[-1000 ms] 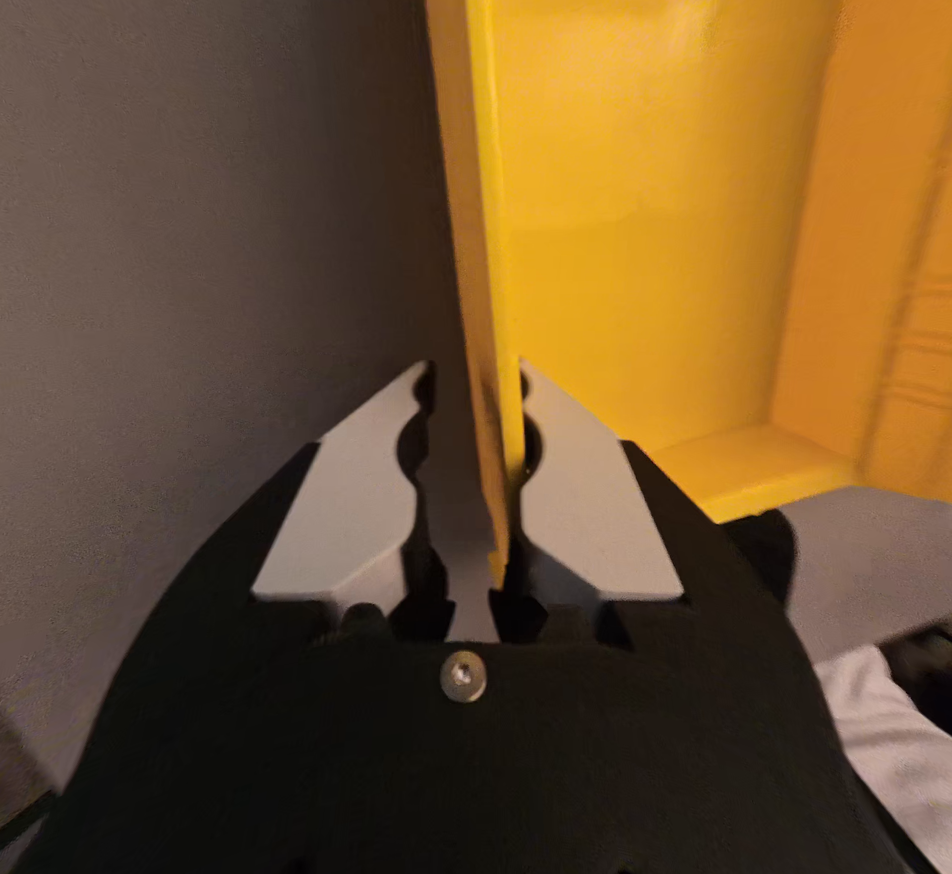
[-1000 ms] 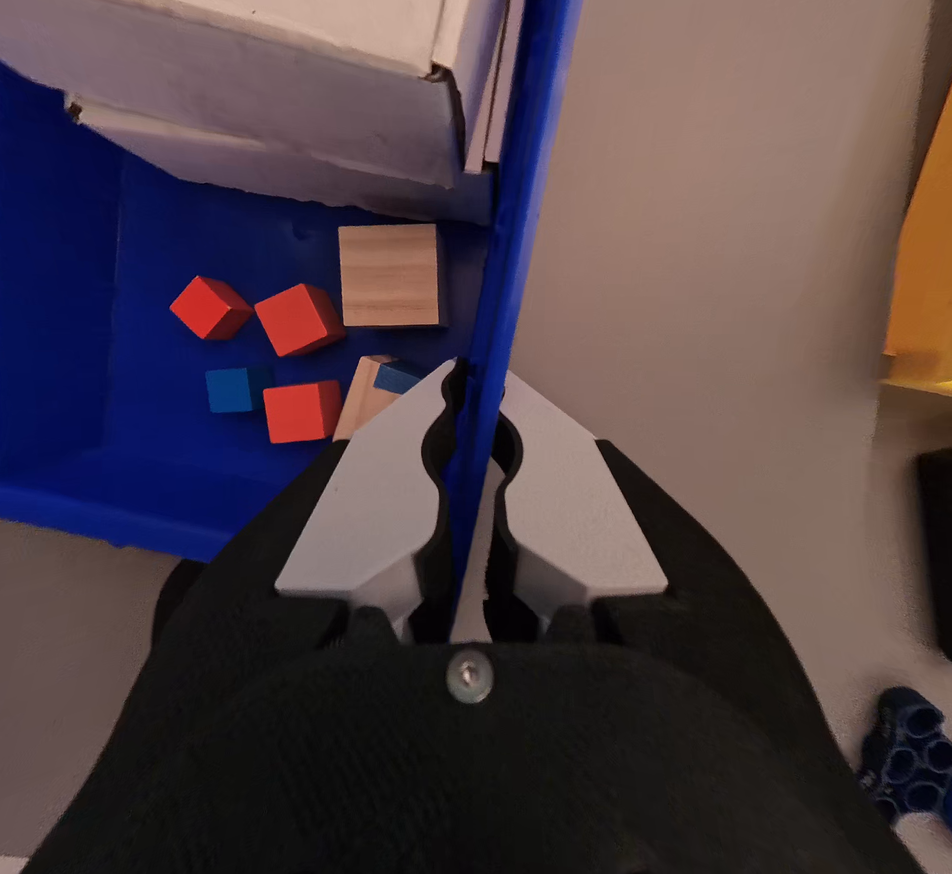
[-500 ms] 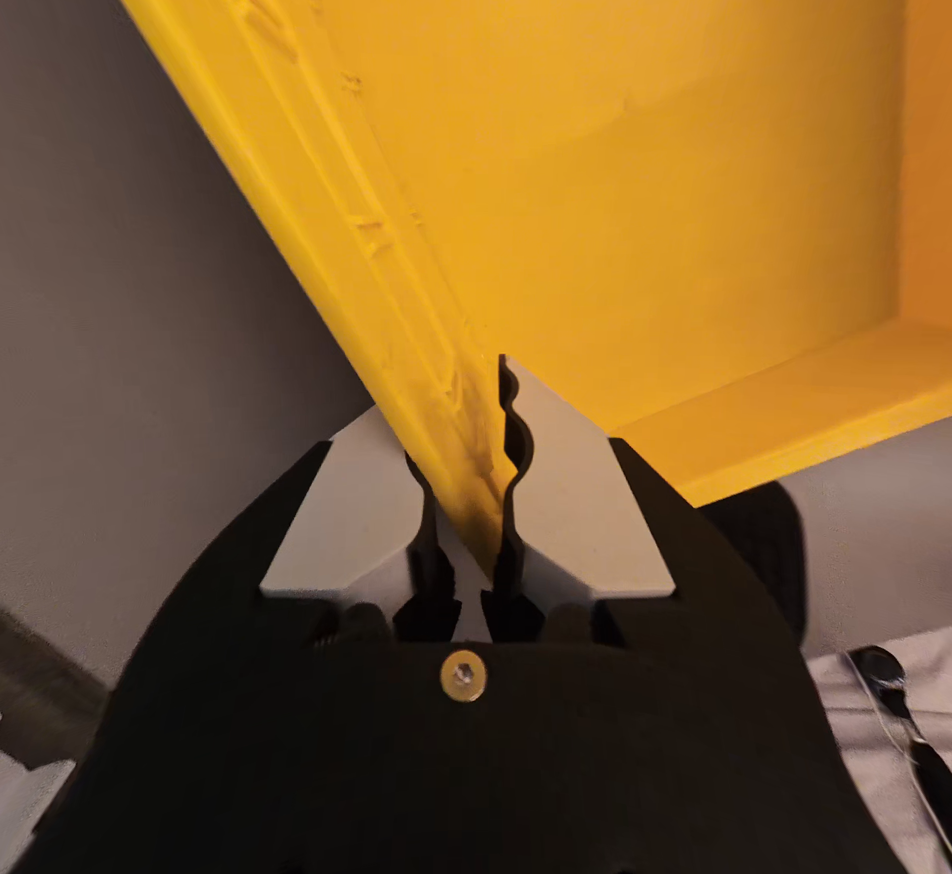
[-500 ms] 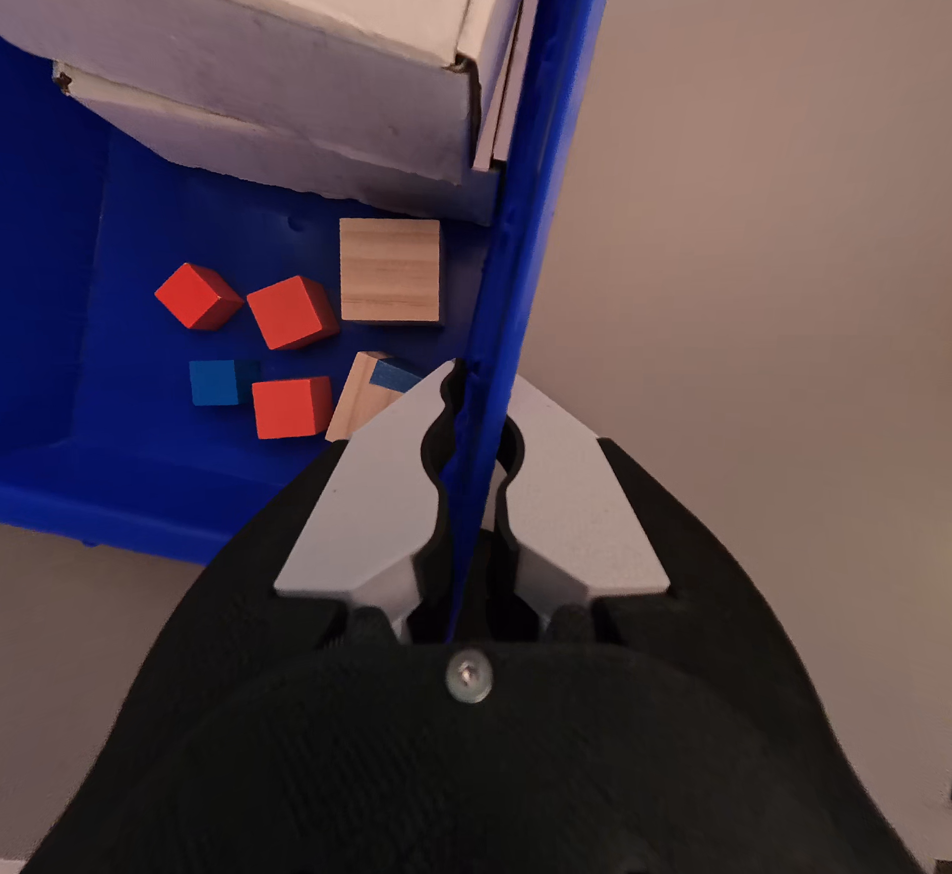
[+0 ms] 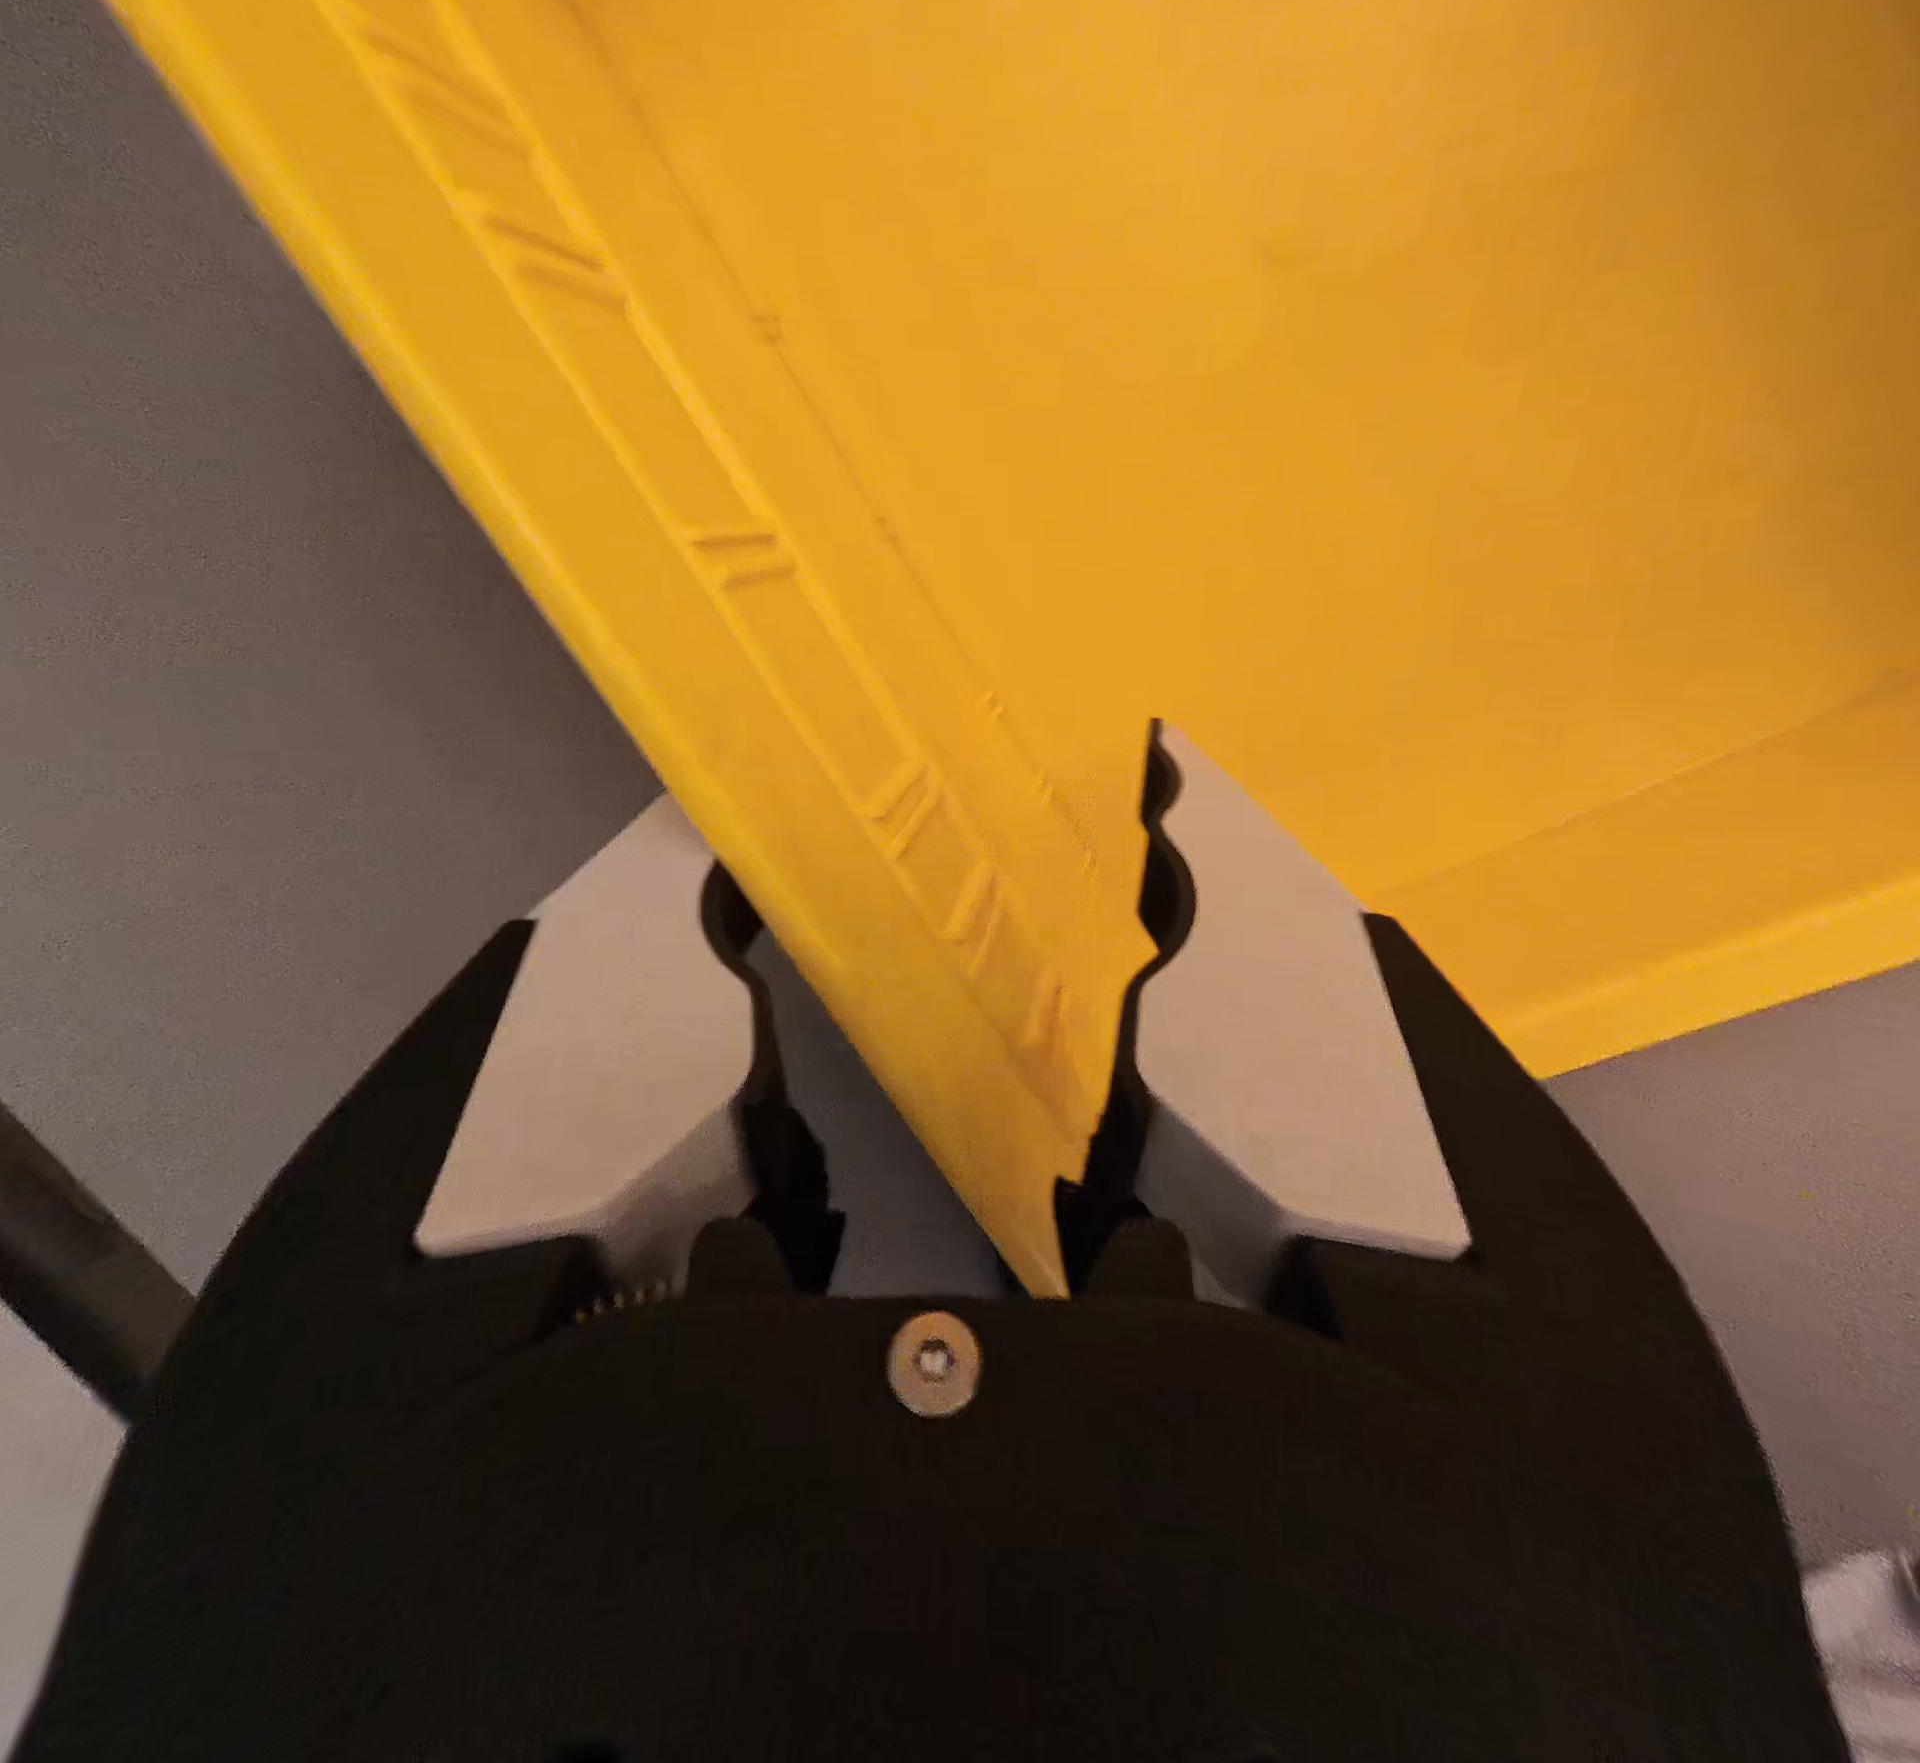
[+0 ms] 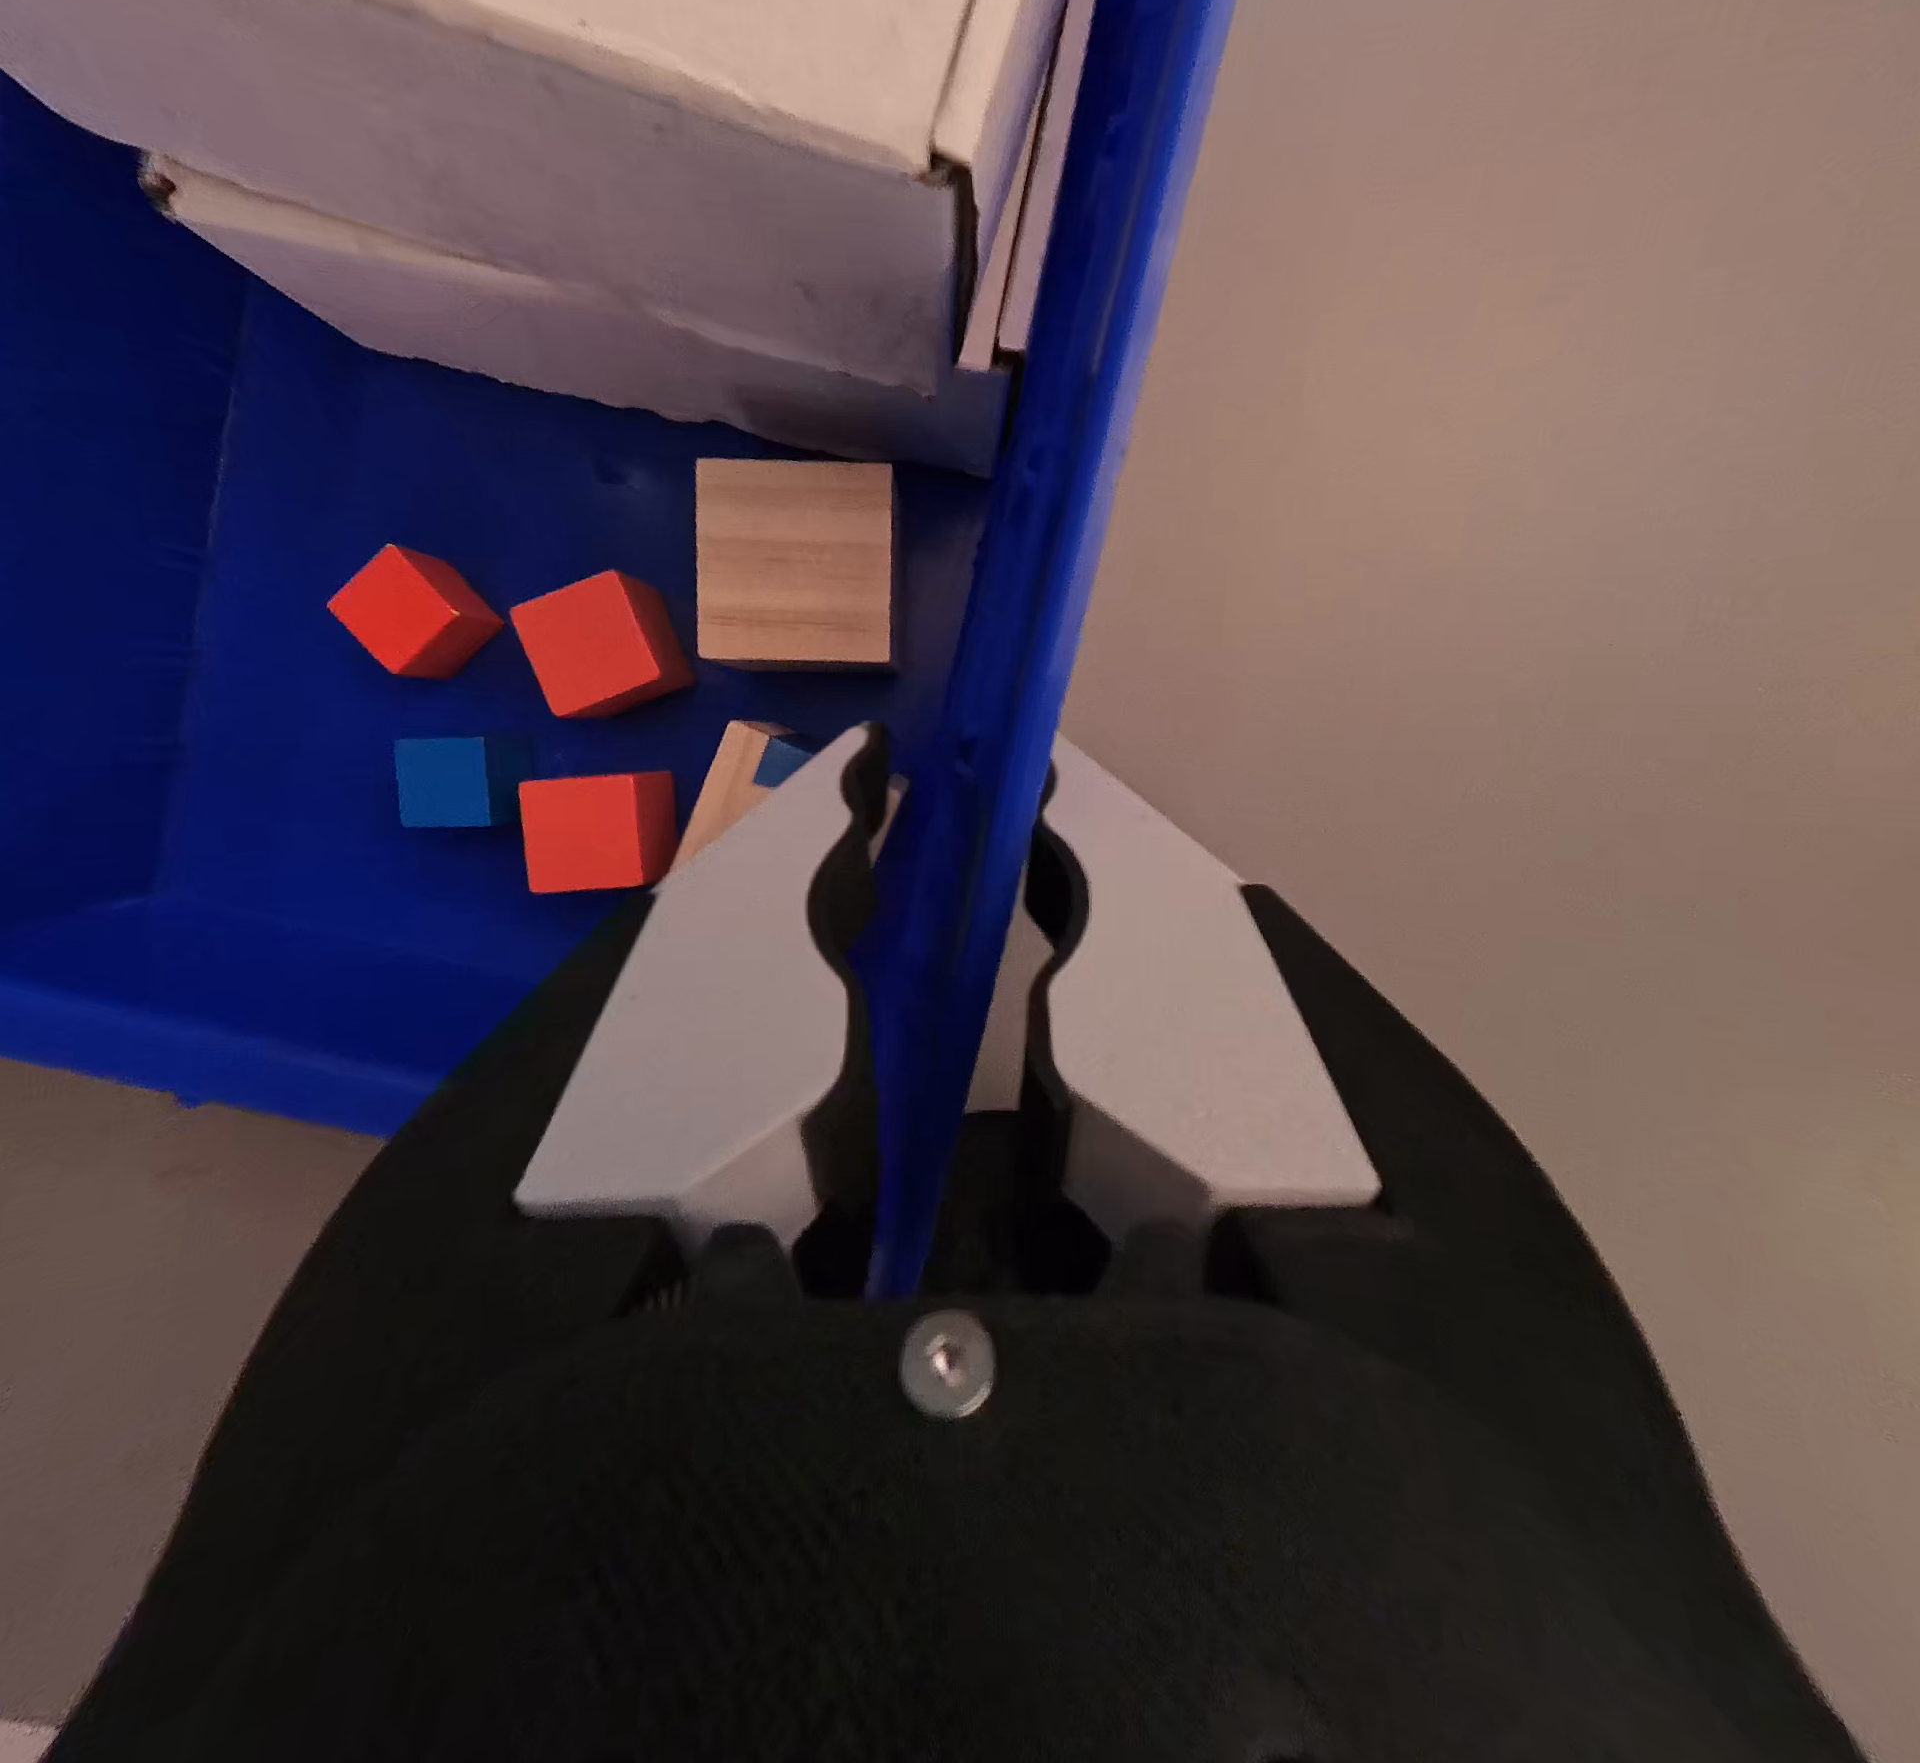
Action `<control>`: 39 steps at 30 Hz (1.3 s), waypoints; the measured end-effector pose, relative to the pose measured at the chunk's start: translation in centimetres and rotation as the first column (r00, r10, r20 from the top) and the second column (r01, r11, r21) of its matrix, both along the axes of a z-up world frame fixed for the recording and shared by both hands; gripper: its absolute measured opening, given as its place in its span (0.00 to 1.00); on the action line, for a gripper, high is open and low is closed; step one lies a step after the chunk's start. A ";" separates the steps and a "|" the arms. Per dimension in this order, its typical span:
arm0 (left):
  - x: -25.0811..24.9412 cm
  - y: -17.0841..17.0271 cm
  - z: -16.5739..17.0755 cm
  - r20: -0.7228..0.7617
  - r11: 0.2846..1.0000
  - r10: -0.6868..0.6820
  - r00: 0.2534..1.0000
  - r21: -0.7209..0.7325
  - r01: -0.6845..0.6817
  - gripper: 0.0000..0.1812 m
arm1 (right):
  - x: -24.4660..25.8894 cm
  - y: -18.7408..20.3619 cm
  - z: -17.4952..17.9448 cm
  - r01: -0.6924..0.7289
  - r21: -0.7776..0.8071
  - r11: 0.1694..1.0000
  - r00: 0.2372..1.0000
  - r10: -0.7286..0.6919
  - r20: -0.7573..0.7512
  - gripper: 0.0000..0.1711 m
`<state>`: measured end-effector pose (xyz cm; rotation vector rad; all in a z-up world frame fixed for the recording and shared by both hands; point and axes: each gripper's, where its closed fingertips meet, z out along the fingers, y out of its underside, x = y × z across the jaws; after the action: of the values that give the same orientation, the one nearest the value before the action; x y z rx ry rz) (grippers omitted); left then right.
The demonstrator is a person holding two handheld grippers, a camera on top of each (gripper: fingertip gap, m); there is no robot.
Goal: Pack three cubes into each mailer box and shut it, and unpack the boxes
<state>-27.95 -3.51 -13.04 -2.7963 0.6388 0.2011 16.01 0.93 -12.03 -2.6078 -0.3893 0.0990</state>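
My left gripper (image 5: pixel 914 768) straddles the ribbed rim (image 5: pixel 644 487) of a yellow bin (image 5: pixel 1351 363). Its jaws stand apart and the rim leans on the right finger (image 5: pixel 1247 986). The part of the bin I see holds nothing. My right gripper (image 6: pixel 961 747) straddles the right wall (image 6: pixel 1081 363) of a blue bin, jaws slightly apart. Inside lie a shut white mailer box (image 6: pixel 520 103) stacked on another (image 6: pixel 540 311), three red cubes (image 6: pixel 601 643), a blue cube (image 6: pixel 442 781), a large wooden cube (image 6: pixel 795 560) and a wooden block (image 6: pixel 732 799) half hidden by my finger.
Both bins rest on a grey tabletop (image 6: pixel 1558 570), which also shows in the left wrist view (image 5: pixel 208 674). A dark bar (image 5: pixel 73 1266) crosses the lower left of the left wrist view. Something pale (image 5: pixel 1870 1630) lies at its lower right corner. The large wooden cube (image 6: pixel 795 560) is about 4 centimetres from my right fingertips and 35 centimetres from my left.
The left jaws have widened clearly around the yellow rim, which now slants across the view. The right jaws have widened a little around the blue wall. The cubes have not moved.
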 end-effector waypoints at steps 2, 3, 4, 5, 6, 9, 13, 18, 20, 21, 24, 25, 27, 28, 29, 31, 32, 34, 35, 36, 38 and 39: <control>0.5 1.1 1.8 0.006 0.994 0.009 1.000 0.106 -0.009 0.41 | 0.5 0.6 2.0 0.024 0.097 0.995 0.999 -0.026 0.023 0.20; 0.7 1.7 3.0 0.003 0.984 0.005 1.000 0.177 -0.005 0.42 | 0.9 1.0 3.7 0.037 0.187 0.982 0.997 -0.049 0.061 0.22; 0.8 2.3 4.5 -0.003 0.967 0.000 1.000 0.254 0.000 0.43 | 1.0 1.3 5.9 0.032 0.289 0.957 0.993 -0.062 0.097 0.23; 1.0 2.8 6.0 -0.009 0.943 -0.004 1.000 0.332 0.007 0.43 | 0.5 1.4 8.3 0.011 0.391 0.920 0.991 -0.062 0.119 0.24; 1.2 3.2 7.6 -0.019 0.912 -0.008 1.000 0.410 0.015 0.44 | -0.8 1.3 10.7 -0.021 0.480 0.877 0.992 -0.043 0.122 0.26; 1.8 3.8 11.9 -0.066 0.797 -0.011 0.998 0.602 0.049 0.44 | -7.9 0.2 14.6 -0.118 0.573 0.811 0.991 0.135 0.012 0.35; 2.5 3.4 14.7 -0.131 0.694 -0.011 0.991 0.713 0.102 0.44 | -17.6 -1.5 13.5 -0.249 0.386 0.888 0.921 0.341 -0.189 0.40; 3.0 3.1 16.9 -0.139 0.604 -0.015 0.990 0.788 0.119 0.41 | -23.1 0.7 10.6 -0.319 0.241 0.917 0.919 0.361 -0.158 0.40; 2.8 3.0 17.3 -0.147 0.594 -0.009 0.989 0.795 0.124 0.41 | -25.0 1.3 9.6 -0.326 0.176 0.929 0.913 0.357 -0.196 0.38; 2.7 2.9 17.5 -0.145 0.592 -0.007 0.989 0.797 0.121 0.41 | -25.5 1.8 9.0 -0.322 0.142 0.936 0.918 0.345 -0.196 0.37; 2.3 2.8 17.8 -0.126 0.592 -0.007 0.992 0.799 0.105 0.41 | -25.8 3.5 7.1 -0.301 0.072 0.951 0.946 0.308 -0.103 0.36; 2.1 2.8 17.8 -0.123 0.596 -0.004 0.992 0.796 0.101 0.41 | -25.7 4.0 6.5 -0.288 0.052 0.956 0.954 0.291 -0.077 0.36; 1.9 2.8 17.8 -0.120 0.603 -0.004 0.993 0.792 0.098 0.41 | -26.0 4.4 5.2 -0.281 -0.002 0.960 0.958 0.280 -0.060 0.36; 1.9 2.8 17.9 -0.117 0.604 -0.007 0.993 0.791 0.098 0.41 | -26.1 4.5 4.5 -0.269 -0.032 0.963 0.962 0.266 -0.057 0.36; 1.9 2.8 17.9 -0.115 0.604 -0.010 0.993 0.791 0.098 0.41 | -26.2 4.5 3.8 -0.260 -0.062 0.964 0.965 0.257 -0.051 0.36; 1.8 2.7 17.9 -0.116 0.609 -0.014 0.993 0.787 0.100 0.41 | -26.6 4.4 2.5 -0.244 -0.126 0.961 0.969 0.237 -0.071 0.33; 1.8 2.7 17.9 -0.114 0.610 -0.015 0.993 0.786 0.100 0.41 | -27.1 4.2 2.0 -0.239 -0.162 0.957 0.969 0.224 -0.108 0.30; 1.9 2.7 17.9 -0.106 0.613 -0.024 0.994 0.784 0.098 0.41 | -27.9 3.7 0.8 -0.223 -0.238 0.945 0.969 0.189 -0.160 0.26; 1.9 2.7 17.9 -0.103 0.615 -0.028 0.994 0.782 0.098 0.41 | -27.9 3.6 0.2 -0.207 -0.273 0.939 0.973 0.169 -0.157 0.24; 1.9 2.6 17.9 -0.102 0.617 -0.030 0.994 0.780 0.099 0.41 | -27.9 3.5 -0.4 -0.194 -0.307 0.932 0.977 0.156 -0.144 0.23; 1.8 2.5 18.0 -0.104 0.618 -0.032 0.994 0.779 0.102 0.40 | -27.4 3.6 -1.0 -0.157 -0.354 0.922 0.987 0.133 -0.092 0.21; 1.8 2.5 18.1 -0.105 0.619 -0.034 0.994 0.778 0.103 0.40 | -27.3 3.7 -1.1 -0.144 -0.367 0.919 0.989 0.123 -0.082 0.19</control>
<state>-26.16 -1.02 5.07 -1.9026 0.5007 0.4560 -11.33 4.67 -13.12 -2.9399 -0.5771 0.3231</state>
